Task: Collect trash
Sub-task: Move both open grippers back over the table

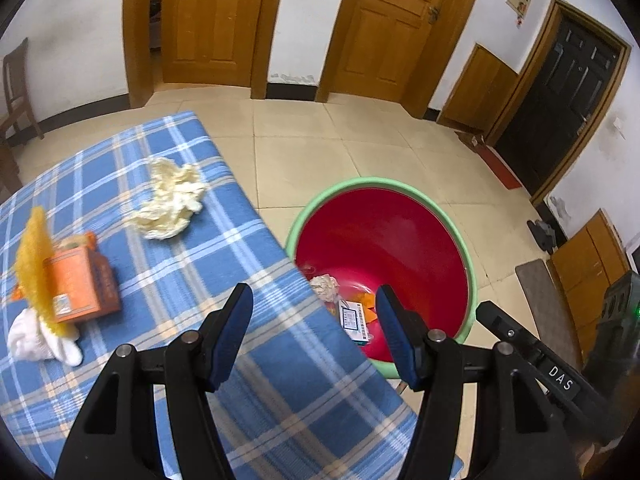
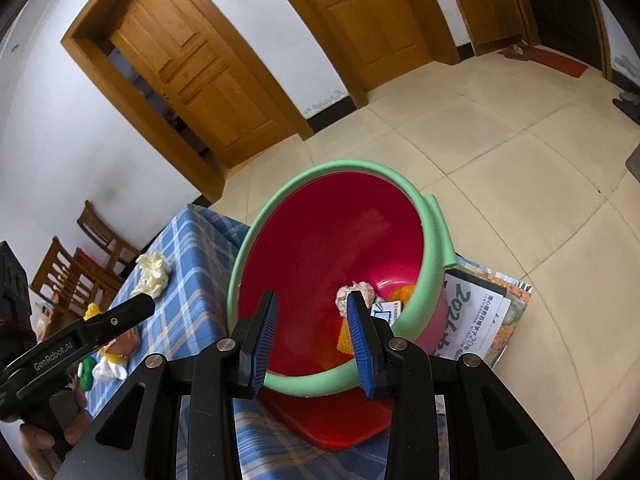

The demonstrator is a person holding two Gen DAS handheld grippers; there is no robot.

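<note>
**Trash on the table, some already in the bin**

Here, the left gripper [image 1: 314, 320] hangs over the near edge of the table with the blue plaid cloth [image 1: 168, 280], its blue pads spread wide with nothing between them. In its view, a crumpled cream paper wad [image 1: 168, 200] lies on the cloth at about 11 o'clock from the fingertips. Further left, toward 9 o'clock, sits an orange box [image 1: 80, 284], with a yellow scrap [image 1: 34, 256] propped against it and a white crumpled piece [image 1: 36, 338] just below it.

The red bin with a green rim [image 1: 384, 240] stands on the floor just beside the table, at 1 o'clock. Inside lie a paper ball [image 1: 325, 286], a small printed packet [image 1: 354, 320] and orange scraps [image 1: 366, 304].

The right gripper [image 2: 312, 336] hovers over the bin's near rim, its jaws partly apart and gripping nothing. A printed calendar sheet [image 2: 480, 312] lies under the bin at 3 o'clock.
</note>
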